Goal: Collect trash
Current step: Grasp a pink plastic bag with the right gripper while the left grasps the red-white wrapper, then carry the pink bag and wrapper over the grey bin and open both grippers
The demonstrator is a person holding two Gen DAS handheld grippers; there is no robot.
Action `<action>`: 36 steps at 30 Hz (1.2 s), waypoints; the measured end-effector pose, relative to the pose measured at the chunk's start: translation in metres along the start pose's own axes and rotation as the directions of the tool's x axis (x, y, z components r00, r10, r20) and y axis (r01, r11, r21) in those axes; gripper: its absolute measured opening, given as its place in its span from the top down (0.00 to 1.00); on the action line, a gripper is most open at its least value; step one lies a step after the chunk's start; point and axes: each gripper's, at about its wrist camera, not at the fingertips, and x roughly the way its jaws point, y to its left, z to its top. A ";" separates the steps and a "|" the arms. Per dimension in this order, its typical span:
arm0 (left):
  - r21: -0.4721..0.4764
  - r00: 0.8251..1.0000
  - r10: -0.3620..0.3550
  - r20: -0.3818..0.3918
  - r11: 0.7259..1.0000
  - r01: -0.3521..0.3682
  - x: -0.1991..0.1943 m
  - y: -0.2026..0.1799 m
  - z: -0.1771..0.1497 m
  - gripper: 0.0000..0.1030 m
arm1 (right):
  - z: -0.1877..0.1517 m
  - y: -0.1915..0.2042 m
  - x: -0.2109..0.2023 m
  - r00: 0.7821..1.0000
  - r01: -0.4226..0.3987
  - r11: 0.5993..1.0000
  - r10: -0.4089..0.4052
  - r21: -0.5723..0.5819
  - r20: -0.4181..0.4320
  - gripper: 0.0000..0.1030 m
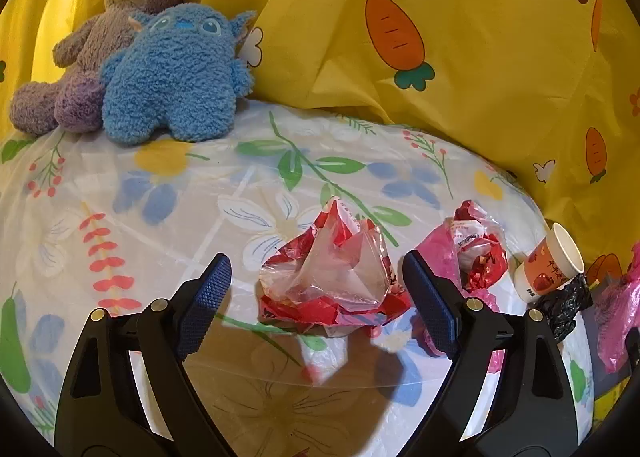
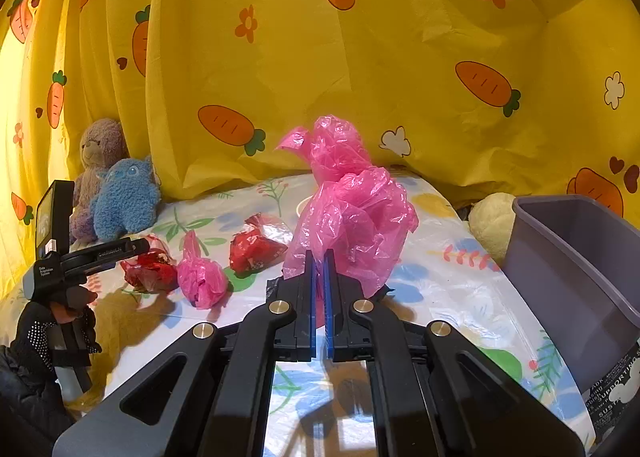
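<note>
A: What lies on the bed (image 1: 120, 185)?

B: A grey bin (image 2: 568, 265) stands at its right edge. The right hand-held gripper (image 2: 319, 257) is closed on a pink bag (image 2: 352, 209).

A: And the left one?

B: The left hand-held gripper (image 1: 316, 277) stands wide, not touching the red wrapper (image 1: 336, 277) between its fingers. A paper cup (image 1: 550, 263) lies near the right edge.

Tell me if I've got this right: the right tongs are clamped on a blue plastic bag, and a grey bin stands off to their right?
Almost. The bag is pink, not blue: the right wrist view shows the right tongs shut on a crumpled pink plastic bag. The only blue thing is the plush toy at the back. The grey bin does stand to the right.
</note>
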 end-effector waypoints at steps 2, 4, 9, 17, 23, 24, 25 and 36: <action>0.006 0.999 -0.021 -0.026 1.000 0.021 0.008 0.000 -0.001 0.27 | -0.001 -0.005 -0.002 1.000 0.009 1.000 -0.009 0.012 0.002 0.96; 0.006 0.996 -0.045 -0.074 0.999 0.046 0.017 0.000 -0.003 0.38 | -0.001 -0.009 -0.005 1.000 0.019 1.000 -0.019 0.020 0.007 0.96; 0.008 0.993 -0.061 -0.097 0.998 0.062 0.025 0.002 -0.009 0.52 | -0.002 -0.016 -0.009 0.999 0.035 0.999 -0.036 0.033 0.015 0.96; 0.009 0.994 -0.080 -0.069 0.997 0.081 0.018 0.005 -0.011 0.69 | -0.008 -0.017 -0.011 1.000 0.028 0.999 -0.028 0.043 0.006 0.96; 0.055 0.994 -0.106 -0.002 0.993 0.106 -0.013 -0.004 -0.010 0.70 | -0.008 -0.018 -0.019 1.000 0.025 0.999 -0.026 0.047 0.018 0.96; 0.056 0.994 -0.113 0.013 0.992 0.112 -0.020 -0.005 -0.010 0.70 | -0.008 -0.018 -0.021 0.999 0.024 0.999 -0.025 0.047 0.020 0.96; 0.059 0.993 -0.117 0.029 0.992 0.115 -0.027 -0.006 -0.011 0.70 | -0.008 -0.019 -0.023 0.999 0.024 0.999 -0.025 0.048 0.024 0.96; 0.109 0.976 -0.177 0.130 0.981 0.163 -0.089 -0.045 -0.027 0.70 | -0.008 -0.029 -0.049 0.998 0.014 0.998 -0.018 0.069 0.055 0.96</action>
